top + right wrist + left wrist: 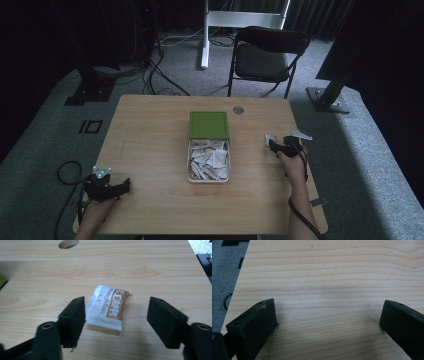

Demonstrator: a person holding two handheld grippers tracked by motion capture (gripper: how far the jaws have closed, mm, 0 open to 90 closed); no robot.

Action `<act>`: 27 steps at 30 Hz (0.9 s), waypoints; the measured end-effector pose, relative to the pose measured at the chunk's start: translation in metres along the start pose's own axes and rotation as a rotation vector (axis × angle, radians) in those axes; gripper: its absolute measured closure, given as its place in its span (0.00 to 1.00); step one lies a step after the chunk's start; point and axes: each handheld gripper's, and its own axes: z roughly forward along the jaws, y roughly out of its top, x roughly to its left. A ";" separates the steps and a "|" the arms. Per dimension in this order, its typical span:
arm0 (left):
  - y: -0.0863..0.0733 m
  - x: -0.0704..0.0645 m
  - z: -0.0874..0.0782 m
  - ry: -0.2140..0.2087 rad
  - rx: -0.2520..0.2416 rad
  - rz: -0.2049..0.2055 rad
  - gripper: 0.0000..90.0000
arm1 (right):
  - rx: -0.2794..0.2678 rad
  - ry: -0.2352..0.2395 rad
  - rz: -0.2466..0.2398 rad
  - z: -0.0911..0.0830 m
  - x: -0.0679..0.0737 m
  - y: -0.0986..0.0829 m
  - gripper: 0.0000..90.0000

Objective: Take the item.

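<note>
Two hand-held grippers in play. Right hand-held gripper has its jaws spread wide around a white-and-brown sachet lying flat on the tabletop, right of the tin; not pinched yet, the left jaw just beside its edge. Left hand-held gripper is spread too, empty, parked over bare wood well left of the tin. Tin sits mid-tabletop, already heaped with similar sachets, green lid just behind it. Judging by this: most sachets packed, this one left to grab and drop in.
</note>
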 end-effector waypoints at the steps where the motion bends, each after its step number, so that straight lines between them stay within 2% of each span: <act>1: 0.000 0.000 0.000 0.000 0.000 0.000 0.02 | 0.003 0.004 -0.004 -0.001 0.000 -0.001 0.30; 5: 0.000 0.000 0.000 0.000 0.000 0.000 0.02 | 0.004 0.008 -0.024 -0.005 0.002 -0.004 0.23; 12: 0.000 0.000 0.000 0.000 0.000 0.000 0.02 | 0.005 0.028 -0.021 -0.010 0.004 -0.011 0.22; 20: 0.000 0.000 0.000 0.000 0.000 0.000 0.02 | 0.017 0.057 -0.041 -0.021 0.008 -0.021 0.19; 27: 0.000 0.000 0.000 0.000 0.000 0.000 0.02 | 0.017 0.060 -0.042 -0.030 0.007 -0.030 0.18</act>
